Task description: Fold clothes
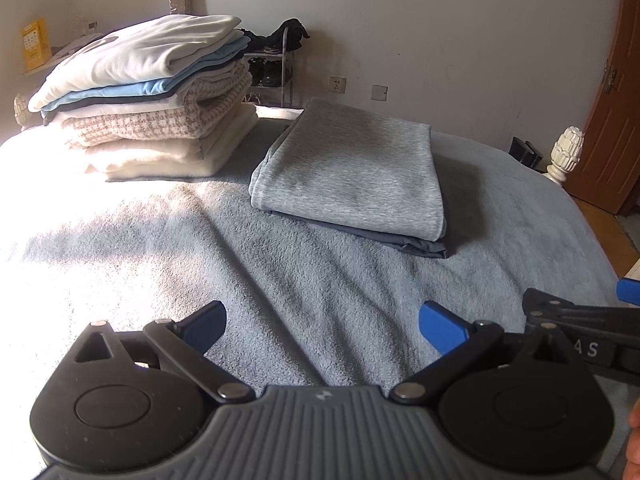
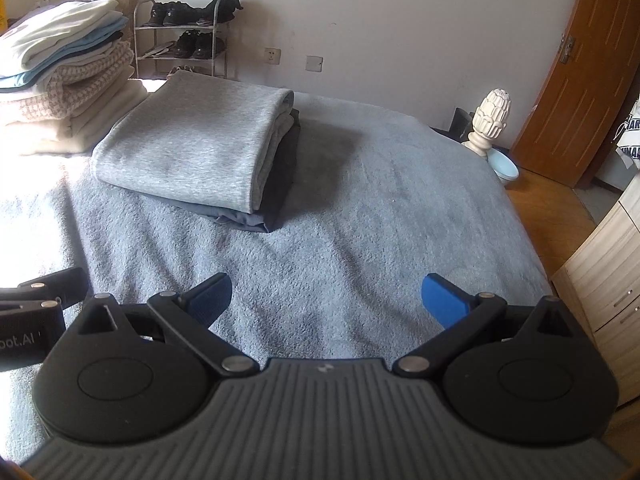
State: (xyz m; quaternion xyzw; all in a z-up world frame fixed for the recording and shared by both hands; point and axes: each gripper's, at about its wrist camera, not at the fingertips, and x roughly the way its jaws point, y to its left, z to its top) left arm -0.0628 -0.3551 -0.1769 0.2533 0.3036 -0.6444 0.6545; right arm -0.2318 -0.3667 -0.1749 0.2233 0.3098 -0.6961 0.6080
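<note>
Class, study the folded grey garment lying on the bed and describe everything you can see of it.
The grey garment is a soft, heathered knit, folded into a neat flat rectangle with a rounded fold along its right edge. It lies on a darker folded cloth that sticks out beneath its near edge, on the fluffy blue blanket. A taller stack of clothes stands just left. Neither gripper touches it.

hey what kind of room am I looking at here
Most likely a bedroom at home: a bed with folded clothes on it, a carved bedpost finial, and a shoe rack by the wall.
</note>
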